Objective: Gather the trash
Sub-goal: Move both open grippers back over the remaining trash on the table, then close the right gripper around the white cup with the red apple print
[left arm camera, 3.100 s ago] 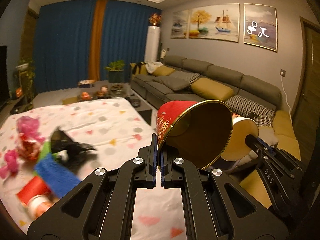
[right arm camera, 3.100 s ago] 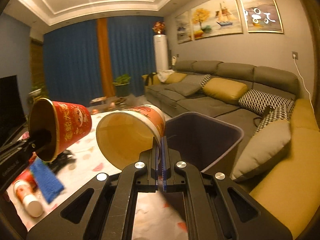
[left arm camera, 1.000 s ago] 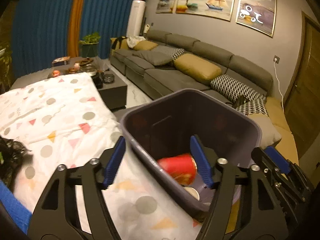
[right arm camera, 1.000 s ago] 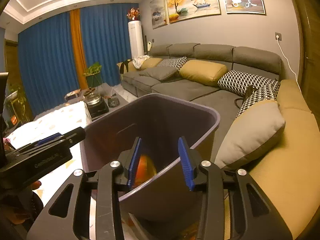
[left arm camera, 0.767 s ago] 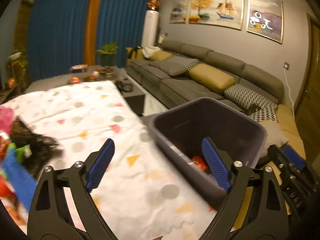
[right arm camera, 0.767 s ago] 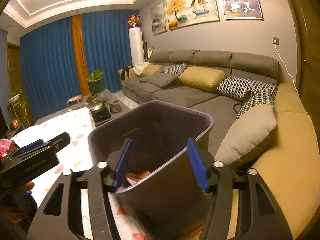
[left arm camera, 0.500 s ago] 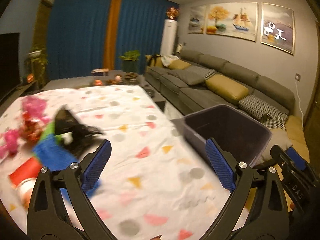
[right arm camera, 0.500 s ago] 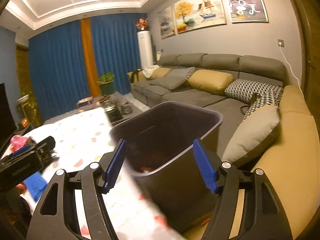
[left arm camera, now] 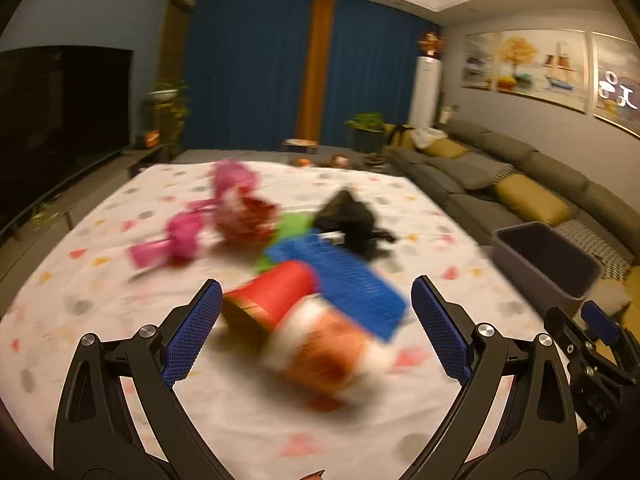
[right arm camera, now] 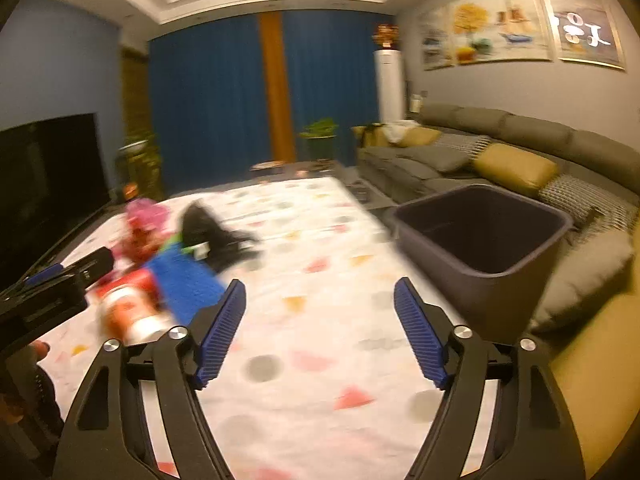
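A pile of trash lies on the white spotted cloth (left arm camera: 120, 240): a red cup (left arm camera: 272, 294) on its side, an orange-and-white cup (left arm camera: 328, 352), a blue sponge-like pad (left arm camera: 348, 280), a black bag (left arm camera: 352, 220) and pink wrappers (left arm camera: 232, 196). My left gripper (left arm camera: 316, 328) is open and empty just above the two cups. My right gripper (right arm camera: 320, 330) is open and empty over bare cloth, right of the pile (right arm camera: 168, 272). The dark grey bin (right arm camera: 480, 232) stands at the table's right edge; it also shows in the left wrist view (left arm camera: 544, 260).
A grey sofa (right arm camera: 500, 148) with yellow and patterned cushions runs along the right wall. A yellow cushion (right arm camera: 592, 352) lies beside the bin. A dark TV (left arm camera: 60, 100) stands at the left. A low table with small items (left arm camera: 320, 152) is beyond the cloth.
Both grippers let their cups go into the bin, opened wide and swung left, away from the bin. The left one now hovers over the trash pile; the view is motion-blurred.
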Tool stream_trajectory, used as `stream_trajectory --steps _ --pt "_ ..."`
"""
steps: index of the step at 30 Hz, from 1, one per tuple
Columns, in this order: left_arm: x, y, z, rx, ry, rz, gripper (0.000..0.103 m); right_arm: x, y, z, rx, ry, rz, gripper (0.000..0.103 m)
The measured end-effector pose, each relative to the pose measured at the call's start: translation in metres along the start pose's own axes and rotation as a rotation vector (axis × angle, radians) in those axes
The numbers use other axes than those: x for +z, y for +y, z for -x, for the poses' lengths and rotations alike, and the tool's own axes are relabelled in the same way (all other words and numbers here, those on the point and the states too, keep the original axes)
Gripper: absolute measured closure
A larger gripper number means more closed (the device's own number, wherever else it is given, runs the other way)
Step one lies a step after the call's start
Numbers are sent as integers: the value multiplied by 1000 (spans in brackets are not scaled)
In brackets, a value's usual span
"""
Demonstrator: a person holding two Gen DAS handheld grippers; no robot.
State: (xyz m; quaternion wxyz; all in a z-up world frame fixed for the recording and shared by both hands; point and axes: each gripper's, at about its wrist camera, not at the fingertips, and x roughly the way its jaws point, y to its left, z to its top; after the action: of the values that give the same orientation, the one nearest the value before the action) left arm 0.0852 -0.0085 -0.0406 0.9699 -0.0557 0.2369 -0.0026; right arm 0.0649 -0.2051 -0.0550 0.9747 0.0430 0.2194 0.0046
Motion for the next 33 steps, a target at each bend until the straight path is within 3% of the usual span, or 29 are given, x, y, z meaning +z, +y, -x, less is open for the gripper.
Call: stream_trajectory --steps 5,12,19,33 --pt "-5 51 15 92 -13 41 9 -11 50 -7 87 30 70 23" --pt "-6 90 23 138 -13 110 9 -18 91 -20 153 60 138 17" --pt "-8 103 24 139 -14 124 9 -20 119 -43 186 119 205 17" --pt "-9 110 4 148 19 132 9 -22 134 -85 245 250 285 17"
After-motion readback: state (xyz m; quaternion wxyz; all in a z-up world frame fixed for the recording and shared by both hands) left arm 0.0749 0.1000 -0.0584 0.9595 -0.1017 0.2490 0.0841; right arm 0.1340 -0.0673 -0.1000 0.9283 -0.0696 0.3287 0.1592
